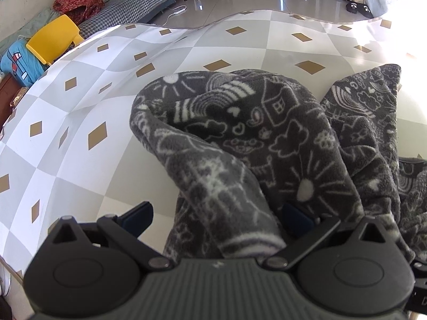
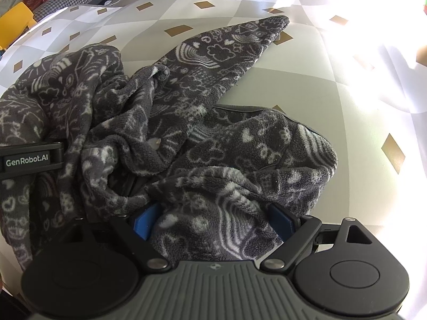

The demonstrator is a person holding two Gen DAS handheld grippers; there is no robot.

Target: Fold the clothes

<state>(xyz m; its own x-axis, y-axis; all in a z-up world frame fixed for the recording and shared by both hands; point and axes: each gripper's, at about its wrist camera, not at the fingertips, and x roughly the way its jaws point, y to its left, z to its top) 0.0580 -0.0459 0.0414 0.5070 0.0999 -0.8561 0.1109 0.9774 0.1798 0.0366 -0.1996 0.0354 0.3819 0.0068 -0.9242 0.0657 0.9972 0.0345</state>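
so here's where I'm at; the fleece (image 1: pixel 267 138), dark grey with white doodle print, is lying in a rumpled heap on the checked cloth (image 1: pixel 80 122) that covers the table; in the left view it fills the centre and right of the frame, and in the right view it takes up the left and middle, with one long pointed flap (image 2: pixel 234 45) reaching toward the upper right.

left gripper (image 1: pixel 216 218) is at the bottom of its frame; jaws are spread wide and a thick fold of fleece runs down between them; the left pad (image 1: pixel 138 216) is bare and clear of the fabric, the right pad (image 1: pixel 296 218) is touching it.

right gripper (image 2: pixel 213 221) is also spread fairly wide with a wad of fleece bunched between the blue pads (image 2: pixel 145 224); can't tell if it's actually pinching.

upper left of the left view has a yellow chair (image 1: pixel 53 37) and a sofa (image 1: pixel 128 8) behind the table.
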